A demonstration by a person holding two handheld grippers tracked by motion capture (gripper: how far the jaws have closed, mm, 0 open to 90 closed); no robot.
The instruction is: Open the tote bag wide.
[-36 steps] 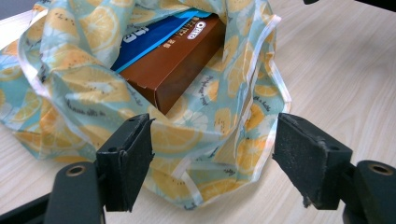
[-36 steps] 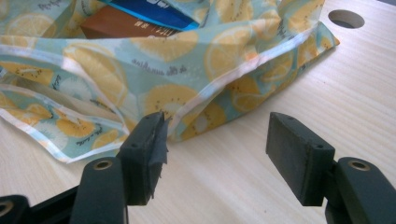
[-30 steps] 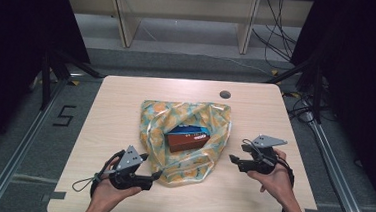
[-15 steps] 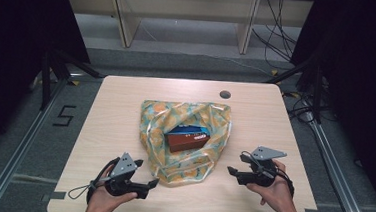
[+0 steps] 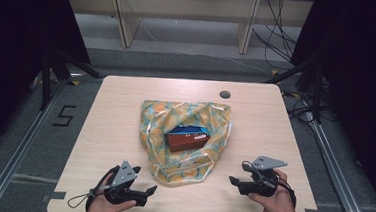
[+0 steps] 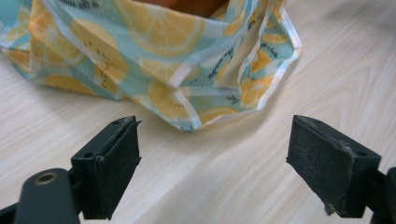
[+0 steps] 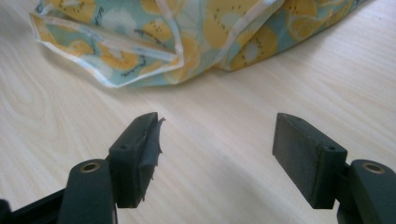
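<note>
We watch both hands draw back from the lemon-print bag (image 5: pixel 183 141) toward the near edge of the table (image 5: pixel 115 111). The left gripper (image 5: pixel 151 189), a second ago just beside the bag's near left corner, now sits lower in the high view, apart from the cloth. The right gripper (image 5: pixel 232 180), earlier level with the bag's right flank, now sits nearer the table's front edge, clear of the bag. Its jaws have just been opening, as the left's did a moment sooner; both pairs stand wide over bare wood, nothing between them.
</note>
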